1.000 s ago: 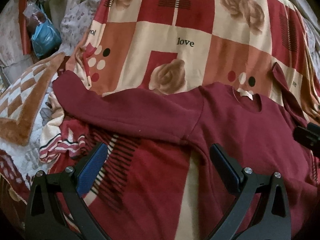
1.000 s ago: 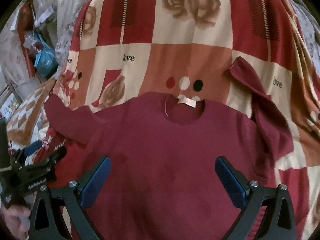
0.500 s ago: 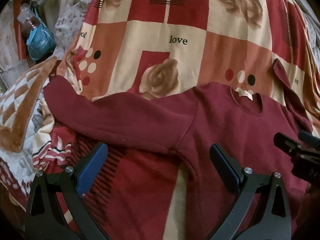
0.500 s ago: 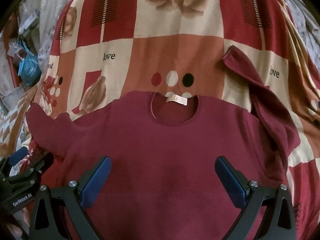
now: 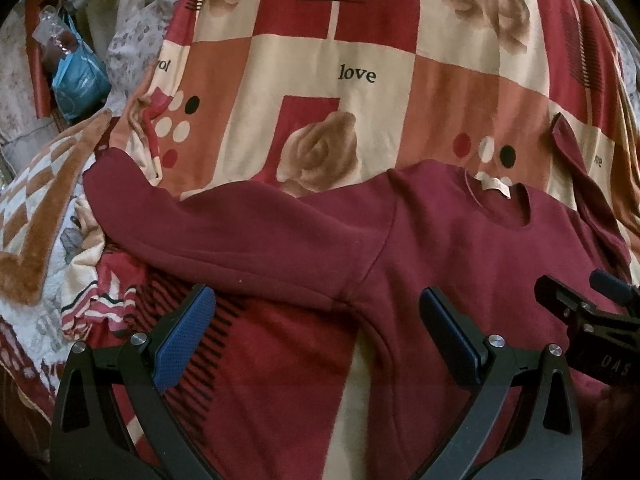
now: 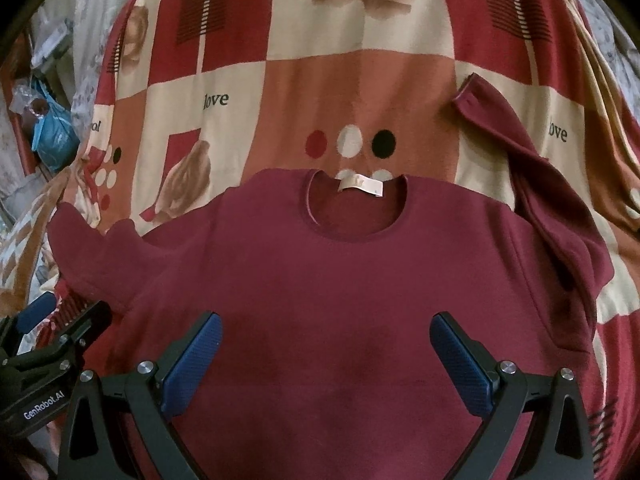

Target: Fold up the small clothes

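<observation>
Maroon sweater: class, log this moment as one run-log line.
sweater flat on blanket, unfolded | left gripper open, empty | right gripper open above sweater

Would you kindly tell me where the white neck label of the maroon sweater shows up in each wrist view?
Left wrist view: the neck label sits right of centre, at the back of the collar of the sweater.
Right wrist view: it lies just above centre.
Shared landmark: the red, white and black dots printed just above it.

The blanket [image 6: 360,92] reads "love" (repeatedly); the left hand-held gripper [image 6: 52,344] reads "GenRobot.AI".
</observation>
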`<state>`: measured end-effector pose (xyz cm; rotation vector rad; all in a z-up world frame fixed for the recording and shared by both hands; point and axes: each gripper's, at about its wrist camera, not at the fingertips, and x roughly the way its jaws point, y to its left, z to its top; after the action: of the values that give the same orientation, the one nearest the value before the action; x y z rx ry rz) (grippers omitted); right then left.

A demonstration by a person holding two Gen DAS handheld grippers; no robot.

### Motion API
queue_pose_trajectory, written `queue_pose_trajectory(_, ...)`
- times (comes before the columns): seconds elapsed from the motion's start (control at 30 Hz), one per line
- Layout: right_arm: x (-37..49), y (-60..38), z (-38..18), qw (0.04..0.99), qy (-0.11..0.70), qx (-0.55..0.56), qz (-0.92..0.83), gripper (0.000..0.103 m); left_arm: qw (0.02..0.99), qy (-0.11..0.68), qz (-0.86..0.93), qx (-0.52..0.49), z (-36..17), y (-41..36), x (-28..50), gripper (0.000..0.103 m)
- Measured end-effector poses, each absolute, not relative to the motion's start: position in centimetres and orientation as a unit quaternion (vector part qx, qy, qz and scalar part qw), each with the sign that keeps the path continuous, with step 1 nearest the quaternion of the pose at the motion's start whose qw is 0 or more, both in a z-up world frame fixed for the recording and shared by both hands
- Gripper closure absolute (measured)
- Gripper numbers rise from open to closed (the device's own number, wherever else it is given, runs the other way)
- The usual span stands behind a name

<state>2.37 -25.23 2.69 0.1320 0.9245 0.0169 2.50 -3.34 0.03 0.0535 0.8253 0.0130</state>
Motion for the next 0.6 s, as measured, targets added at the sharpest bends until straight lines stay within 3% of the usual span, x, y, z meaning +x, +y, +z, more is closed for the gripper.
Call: queue_pose_trajectory(0.6,2.81,-25.11,2.36,0.889,0.455,0.060,0.008,0.000,0.916,0.401,0.006,0.022,-0.24,-3.28,2.83,0.001)
